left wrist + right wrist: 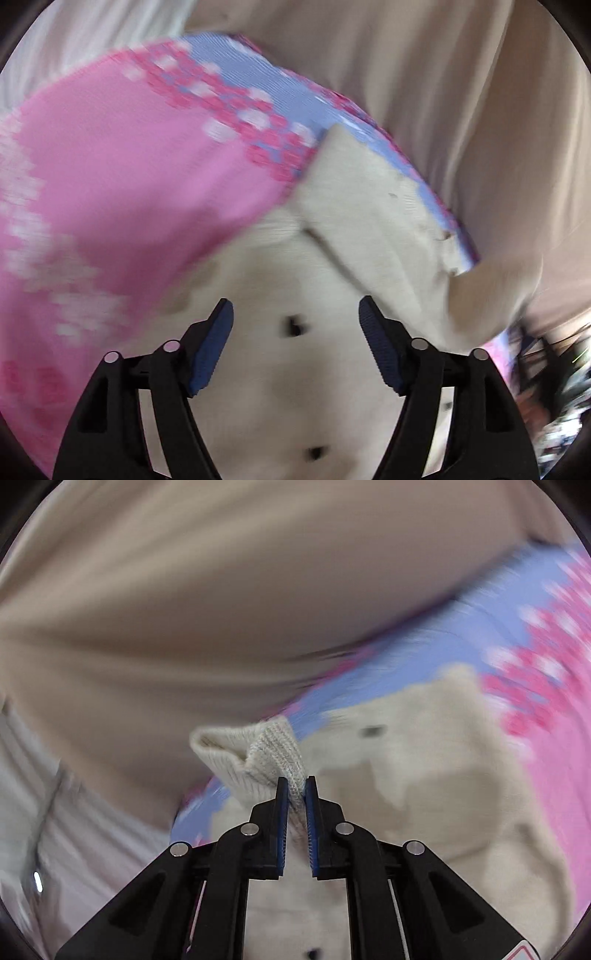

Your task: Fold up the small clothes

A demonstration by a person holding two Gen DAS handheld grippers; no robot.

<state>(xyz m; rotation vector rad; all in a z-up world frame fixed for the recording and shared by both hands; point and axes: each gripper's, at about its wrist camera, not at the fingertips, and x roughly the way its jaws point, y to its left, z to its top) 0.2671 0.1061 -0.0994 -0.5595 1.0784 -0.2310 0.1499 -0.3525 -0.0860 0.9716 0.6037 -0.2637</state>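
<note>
A small cream knit cardigan (295,266) with dark buttons lies on a pink and lilac flowered cloth (129,177). My left gripper (295,314) is open just above the cardigan's front, near a dark button (294,325). My right gripper (295,790) is shut on the ribbed cuff (266,753) of the cardigan's sleeve and holds it lifted. The cardigan's body (424,775) lies to the right of it on the flowered cloth (535,701). Both views are blurred by motion.
Beige curtain-like fabric (443,92) hangs behind the cloth and fills the upper part of the right wrist view (221,590). Dark clutter (554,387) shows at the far right edge.
</note>
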